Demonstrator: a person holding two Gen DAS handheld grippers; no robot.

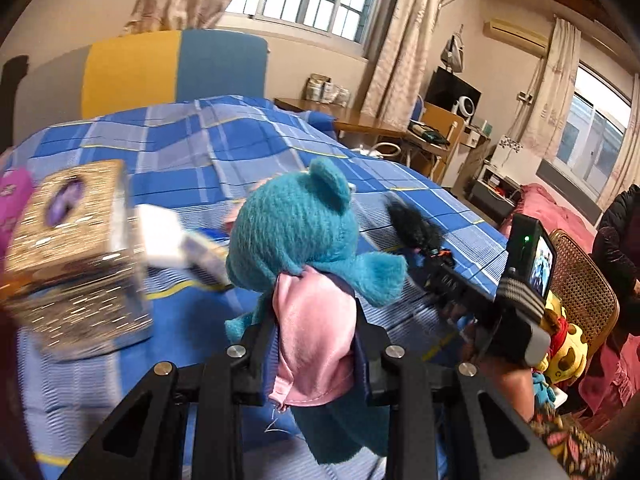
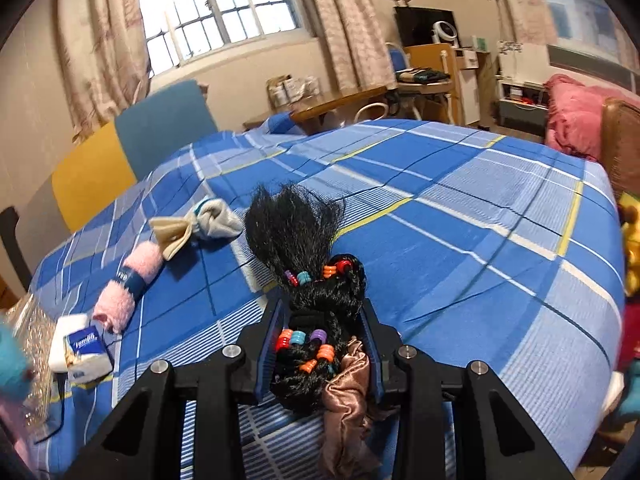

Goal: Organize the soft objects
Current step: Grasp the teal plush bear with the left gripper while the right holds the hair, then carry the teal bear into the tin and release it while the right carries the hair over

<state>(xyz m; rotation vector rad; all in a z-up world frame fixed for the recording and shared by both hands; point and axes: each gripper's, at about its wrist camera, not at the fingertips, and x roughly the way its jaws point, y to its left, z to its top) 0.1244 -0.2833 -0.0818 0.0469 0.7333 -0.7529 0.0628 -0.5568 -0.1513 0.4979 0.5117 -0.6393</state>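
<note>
My left gripper (image 1: 314,320) is shut on a teal plush toy (image 1: 296,224) with a pink satin cloth, held above the blue plaid bed (image 1: 240,148). My right gripper (image 2: 322,320) is shut on a black braided hairpiece with coloured beads (image 2: 308,272) and a brown satin scrunchie (image 2: 346,400), also above the bed (image 2: 460,220). The right gripper and hairpiece also show in the left wrist view (image 1: 416,232). On the bed lie a pink fluffy roll (image 2: 124,292), a beige bow (image 2: 172,236) and grey socks (image 2: 216,220).
A glittery gold box (image 1: 72,248) stands at the bed's left. A tissue pack (image 2: 82,348) lies near it. A yellow plush (image 1: 568,348) sits by a wicker chair (image 1: 584,288) at the right. A desk (image 2: 340,100) stands beyond the bed.
</note>
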